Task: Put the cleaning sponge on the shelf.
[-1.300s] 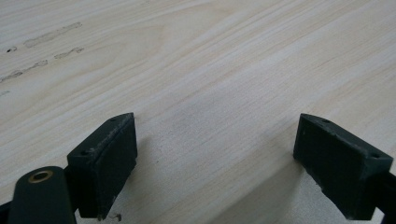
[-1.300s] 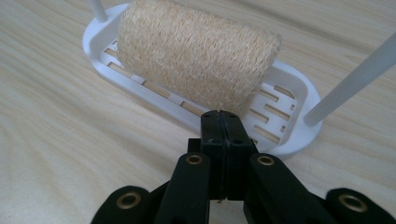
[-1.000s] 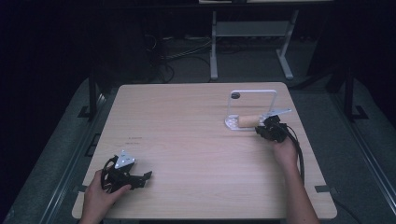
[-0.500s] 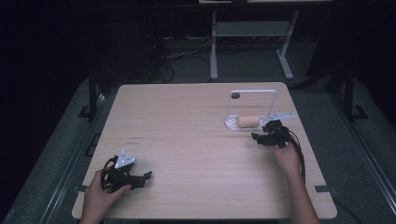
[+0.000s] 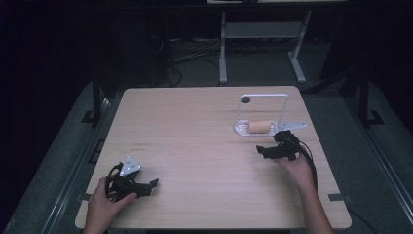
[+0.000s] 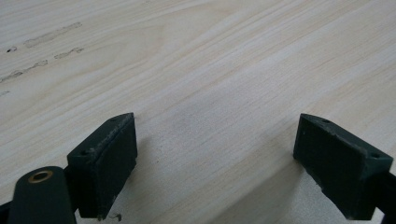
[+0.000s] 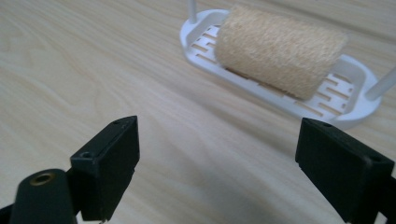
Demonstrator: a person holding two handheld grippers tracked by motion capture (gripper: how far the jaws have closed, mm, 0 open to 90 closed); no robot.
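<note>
A tan fibrous roll lies on its side in a white slotted tray at the right of the wooden table. My right gripper hovers just in front of the tray, apart from the roll. Its jaws have just been opening and stand wide, with nothing between them. In the right gripper view the roll and the tray sit beyond the right gripper. My left gripper rests near the front left corner, open. In the left gripper view the left gripper frames bare wood.
A thin white frame arches over the tray, with a dark knob at its left post. Faint dark marks dot the wood at left. A metal stand and cables lie on the floor behind the table.
My right gripper has drawn back from the roll toward the near edge and opened its jaws. The roll stays on the tray. The left gripper has not moved.
</note>
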